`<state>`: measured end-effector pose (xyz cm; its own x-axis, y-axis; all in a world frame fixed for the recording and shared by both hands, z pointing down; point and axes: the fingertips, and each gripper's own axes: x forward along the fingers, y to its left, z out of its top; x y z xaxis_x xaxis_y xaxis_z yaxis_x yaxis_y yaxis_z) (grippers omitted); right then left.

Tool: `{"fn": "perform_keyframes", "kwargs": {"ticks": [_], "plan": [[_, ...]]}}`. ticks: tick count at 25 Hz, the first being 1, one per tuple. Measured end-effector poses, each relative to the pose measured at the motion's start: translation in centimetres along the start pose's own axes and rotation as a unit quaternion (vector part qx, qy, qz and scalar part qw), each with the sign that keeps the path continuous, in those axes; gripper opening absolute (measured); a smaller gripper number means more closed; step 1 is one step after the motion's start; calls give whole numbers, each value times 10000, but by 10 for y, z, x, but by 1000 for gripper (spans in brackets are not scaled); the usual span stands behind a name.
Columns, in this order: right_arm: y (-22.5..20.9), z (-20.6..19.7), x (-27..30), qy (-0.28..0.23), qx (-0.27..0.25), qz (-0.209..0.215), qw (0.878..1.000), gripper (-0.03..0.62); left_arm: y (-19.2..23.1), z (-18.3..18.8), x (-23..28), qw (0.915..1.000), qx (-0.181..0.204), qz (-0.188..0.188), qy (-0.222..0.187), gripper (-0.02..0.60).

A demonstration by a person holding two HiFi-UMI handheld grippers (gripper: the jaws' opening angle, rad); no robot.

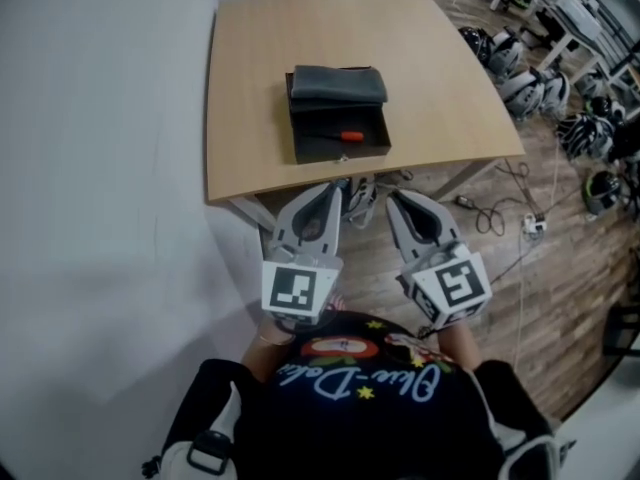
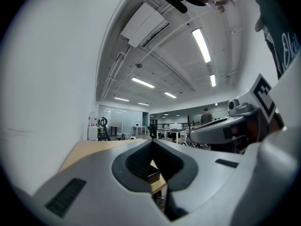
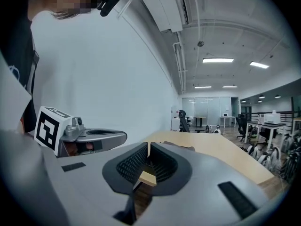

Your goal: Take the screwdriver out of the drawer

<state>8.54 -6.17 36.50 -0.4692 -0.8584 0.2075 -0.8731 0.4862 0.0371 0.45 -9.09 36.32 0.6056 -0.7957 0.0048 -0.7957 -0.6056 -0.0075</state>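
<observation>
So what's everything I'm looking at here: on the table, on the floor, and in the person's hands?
table: one, light wood, beside the white wall.
drawer box: one, black, mid-table, its drawer pulled open towards the person.
screwdriver: one, red handle, lying in the open drawer.
helmets: several, white and black, on the floor right of the table.
cables: a loose dark tangle on the floor near the table's right corner.
power strip: one, white, among the cables.
left tool: one, grey with a black-and-white marker cube, jaws together, empty, short of the table's near edge.
right tool: one, same look, jaws together, empty, beside the left.
</observation>
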Motion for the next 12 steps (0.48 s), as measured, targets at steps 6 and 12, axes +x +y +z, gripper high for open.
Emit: {"fn": "perform_keyframes", "kwargs": {"ticks": [6, 12], "plan": [[-8, 5, 46, 161, -30, 56, 9999, 0, 44, 0, 16, 9999, 67, 113, -9, 0], [-5, 1, 80, 437, -8, 222, 9988, 0, 73, -4, 26, 9999, 2, 139, 53, 0]]}}
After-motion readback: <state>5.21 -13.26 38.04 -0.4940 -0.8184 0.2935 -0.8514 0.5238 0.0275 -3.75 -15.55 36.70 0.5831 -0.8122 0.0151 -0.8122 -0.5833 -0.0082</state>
